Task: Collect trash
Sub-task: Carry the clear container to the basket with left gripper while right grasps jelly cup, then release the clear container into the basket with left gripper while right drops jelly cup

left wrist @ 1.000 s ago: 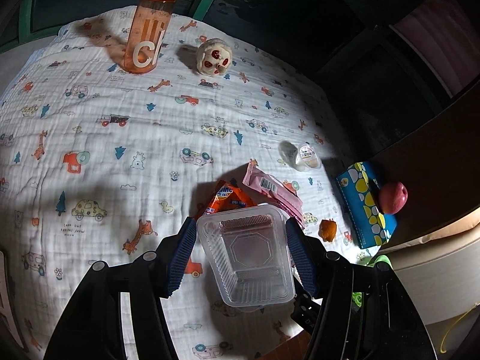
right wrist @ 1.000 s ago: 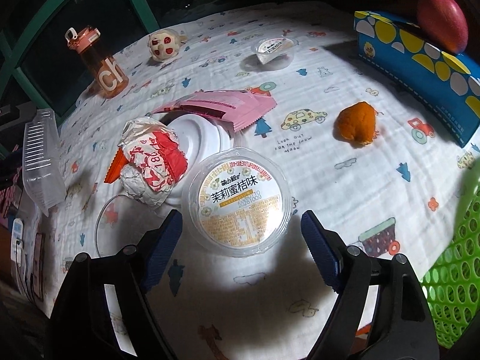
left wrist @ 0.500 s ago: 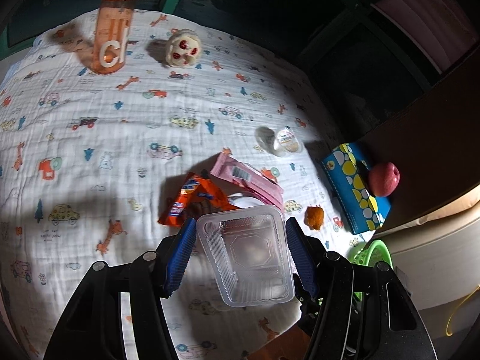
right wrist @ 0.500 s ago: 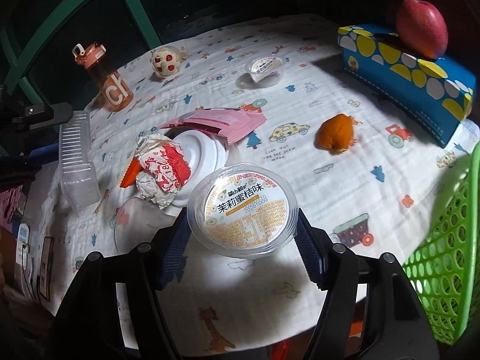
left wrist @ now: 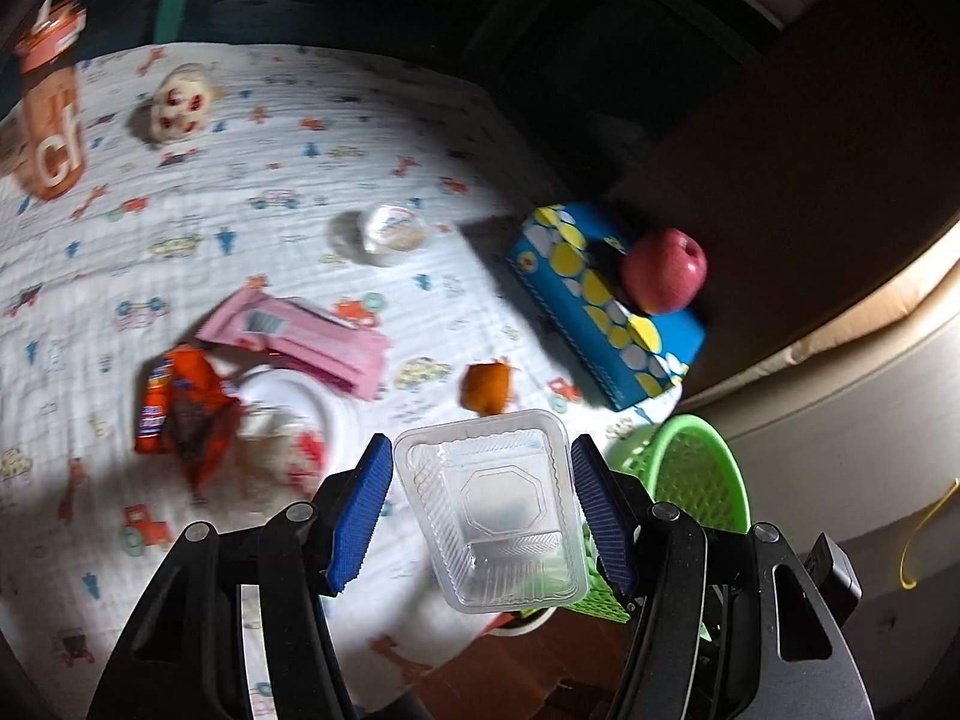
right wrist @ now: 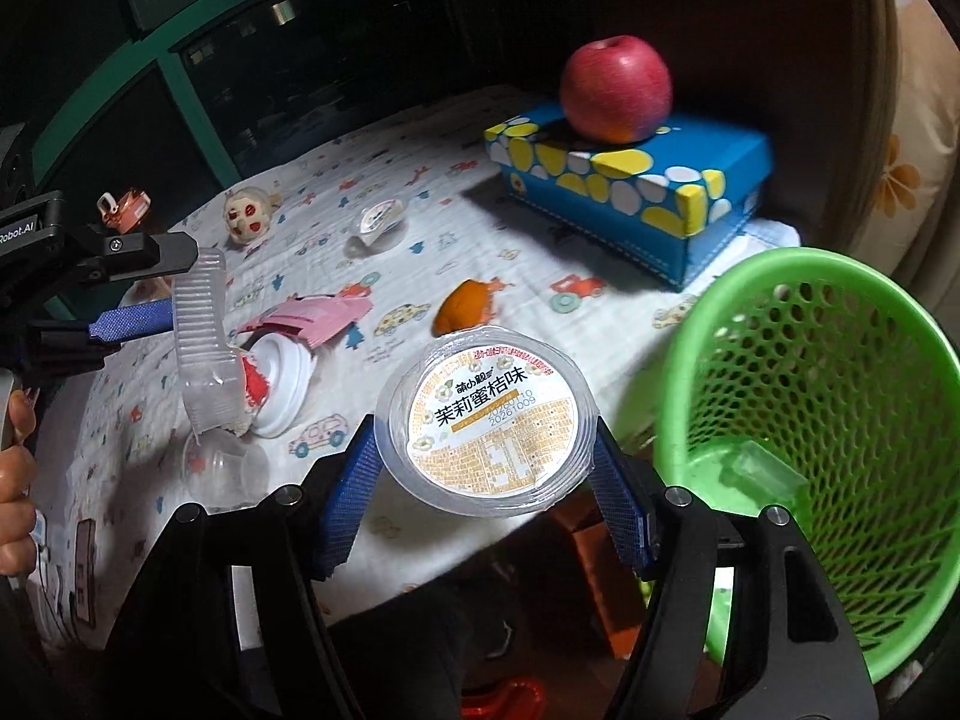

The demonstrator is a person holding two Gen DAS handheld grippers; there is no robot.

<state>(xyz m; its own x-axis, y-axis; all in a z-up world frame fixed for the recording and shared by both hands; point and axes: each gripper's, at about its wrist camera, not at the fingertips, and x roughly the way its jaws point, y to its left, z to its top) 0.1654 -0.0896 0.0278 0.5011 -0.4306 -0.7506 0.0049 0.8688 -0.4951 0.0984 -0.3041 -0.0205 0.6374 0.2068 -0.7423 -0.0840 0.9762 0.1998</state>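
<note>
My left gripper (left wrist: 480,480) is shut on a clear plastic tray (left wrist: 492,504), held above the table's near right edge; the tray also shows in the right wrist view (right wrist: 201,336). My right gripper (right wrist: 483,468) is shut on a round jelly cup with a printed lid (right wrist: 489,420), held in the air just left of the green mesh basket (right wrist: 840,420). The basket (left wrist: 690,480) stands off the table's corner and holds a small clear piece. On the cloth lie a pink wrapper (left wrist: 300,336), an orange snack bag (left wrist: 180,414), a white lid (left wrist: 288,402), an orange peel (left wrist: 486,387) and a small clear cup (left wrist: 393,231).
A blue box (right wrist: 630,192) with a red apple (right wrist: 615,90) on it stands at the table's right edge. An orange water bottle (left wrist: 51,114) and a round spotted toy (left wrist: 177,102) stand at the back. A clear cup (right wrist: 225,468) lies near the front.
Both grippers have lifted and swung right toward the green basket, each carrying its item. The right gripper closed on the jelly cup and raised it off the cloth.
</note>
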